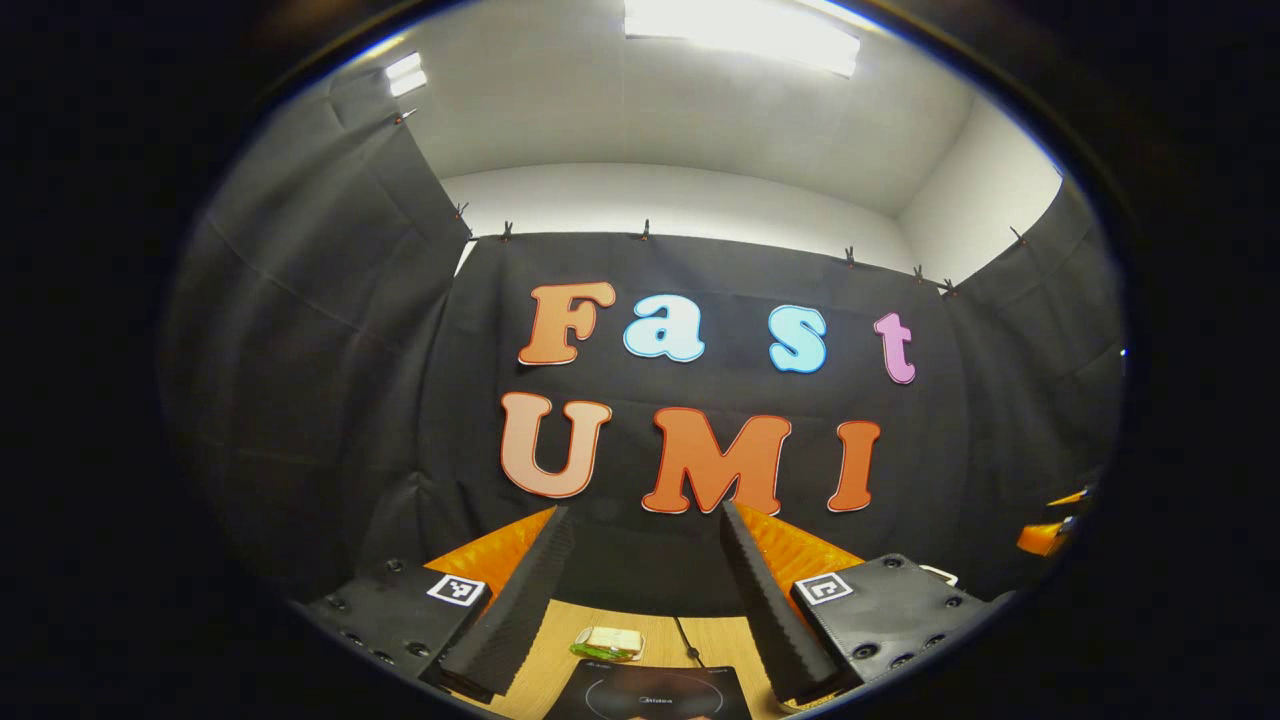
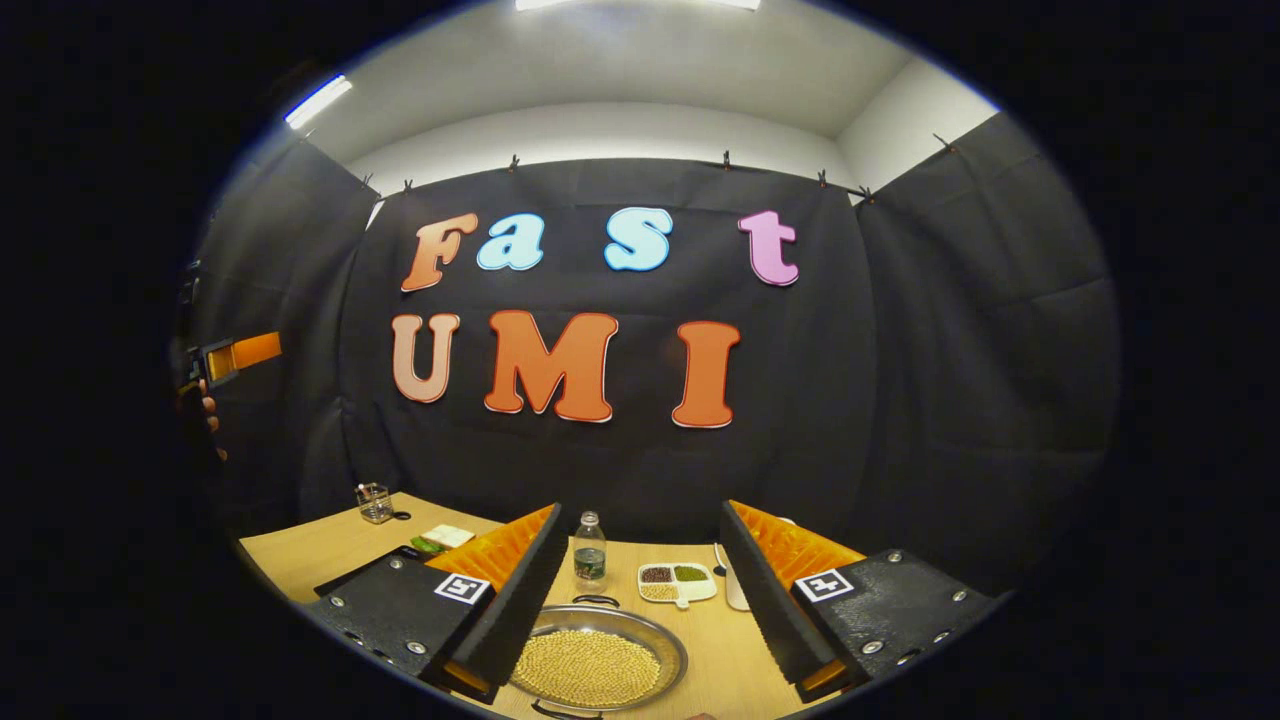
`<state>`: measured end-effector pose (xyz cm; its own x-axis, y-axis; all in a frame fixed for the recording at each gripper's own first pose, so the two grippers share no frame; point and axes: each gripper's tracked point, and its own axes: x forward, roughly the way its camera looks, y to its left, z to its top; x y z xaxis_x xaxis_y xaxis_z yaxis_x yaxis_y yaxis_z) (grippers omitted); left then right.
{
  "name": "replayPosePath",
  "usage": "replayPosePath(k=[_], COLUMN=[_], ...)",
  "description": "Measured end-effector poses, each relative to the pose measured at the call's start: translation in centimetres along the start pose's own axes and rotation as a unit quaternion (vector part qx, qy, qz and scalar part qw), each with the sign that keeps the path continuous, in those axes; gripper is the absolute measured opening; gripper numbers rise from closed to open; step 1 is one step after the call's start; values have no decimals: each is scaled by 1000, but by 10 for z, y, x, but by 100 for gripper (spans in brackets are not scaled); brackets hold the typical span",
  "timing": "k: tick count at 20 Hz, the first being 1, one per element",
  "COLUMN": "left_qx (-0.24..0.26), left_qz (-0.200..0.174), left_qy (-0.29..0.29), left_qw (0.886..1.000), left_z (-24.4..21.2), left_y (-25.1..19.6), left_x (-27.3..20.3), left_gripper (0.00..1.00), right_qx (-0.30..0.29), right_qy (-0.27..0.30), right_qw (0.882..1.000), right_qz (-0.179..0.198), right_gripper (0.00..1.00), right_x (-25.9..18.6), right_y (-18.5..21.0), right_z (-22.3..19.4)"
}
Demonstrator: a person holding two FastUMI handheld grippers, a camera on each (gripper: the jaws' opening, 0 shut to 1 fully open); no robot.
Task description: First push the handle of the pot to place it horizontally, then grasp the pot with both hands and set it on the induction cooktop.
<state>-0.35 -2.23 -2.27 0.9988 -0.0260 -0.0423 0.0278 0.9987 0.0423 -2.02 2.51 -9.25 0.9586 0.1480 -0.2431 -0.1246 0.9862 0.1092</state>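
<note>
Pot (image 2: 597, 660), metal, full of beans: heavy, rigid, spillable. You take both side handles. Left gripper (image 1: 640, 600) and right gripper (image 2: 640, 600): spread, empty.

— What do we see of the pot (image 2: 597, 655)?
— Shiny, smooth metal, on a matt wooden table (image 2: 320, 545).
— And the induction cooktop (image 1: 650, 693)?
— We see glossy dark glass; nearby, a clear plastic bottle (image 2: 589, 549) and matt cloth wall (image 2: 900, 350).
</note>
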Motion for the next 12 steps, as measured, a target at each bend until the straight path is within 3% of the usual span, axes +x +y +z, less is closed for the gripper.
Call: replayPosePath(k=[7, 12], left_qx=[4, 10], left_qz=[14, 31], left_qy=[8, 5], left_qw=[1000, 999], left_z=[-10, -11], left_y=[13, 29], left_x=[1, 0], left_gripper=[97, 97], right_qx=[0, 4], right_qy=[94, 186], right_qw=[995, 979], right_qz=[37, 85], right_gripper=[95, 86], right_x=[12, 10], right_y=[29, 65], right_z=[-69, -132])
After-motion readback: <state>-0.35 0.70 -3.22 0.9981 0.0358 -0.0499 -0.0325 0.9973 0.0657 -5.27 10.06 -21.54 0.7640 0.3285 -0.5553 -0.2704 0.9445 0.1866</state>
